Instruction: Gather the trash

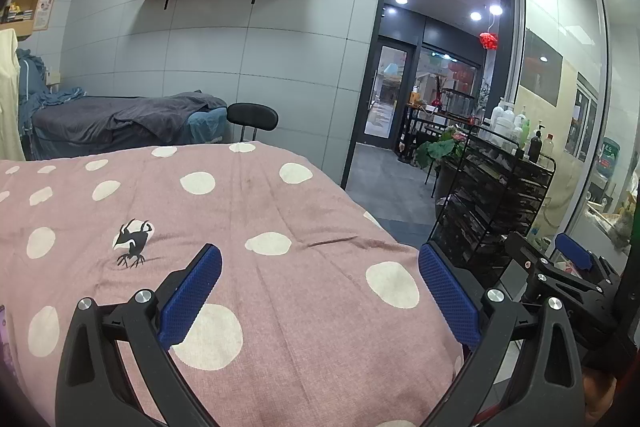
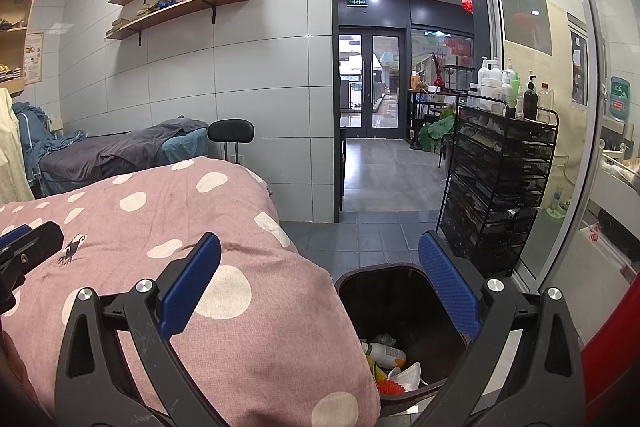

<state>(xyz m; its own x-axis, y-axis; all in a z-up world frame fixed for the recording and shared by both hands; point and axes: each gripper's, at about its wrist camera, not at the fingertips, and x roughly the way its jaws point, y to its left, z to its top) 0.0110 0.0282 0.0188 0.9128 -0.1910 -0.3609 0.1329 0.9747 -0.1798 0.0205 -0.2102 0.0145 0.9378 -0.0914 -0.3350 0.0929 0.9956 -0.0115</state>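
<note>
Left claw (image 1: 320,291): blue ribbed pads spread wide, nothing between them, hovering above the pink bedspread with cream polka dots (image 1: 280,219). Right claw (image 2: 320,291): likewise spread and empty, held over the bed's corner and above the dark, open-topped waste bin (image 2: 404,307) that stands on the grey tiled floor just beside the bed.

Trash already collected lies at the bottom of the bin: a white plastic bottle with an orange band (image 2: 386,351), crumpled white paper (image 2: 384,338), a white cup-like piece (image 2: 406,373) and an orange-red ridged object (image 2: 390,387). The bottle lies on its side, its long axis running roughly left to right in the right wrist view, the narrow end toward the bed; which end carries a cap cannot be told.

Step in hand, as judged: a pause between drops, with both claws free and the bin within reach of the right one. On the visible bedspread no loose litter shows; the black bird-like figure (image 1: 132,243) appears to be a print on the cloth rather than an object, though this is not certain.

The next move calls for finding any remaining item, probably outside both views, closing a claw on it, and carrying it over the bin's mouth. A black wire rack of bottles (image 2: 504,187) stands near the bin and should be kept clear of.
</note>
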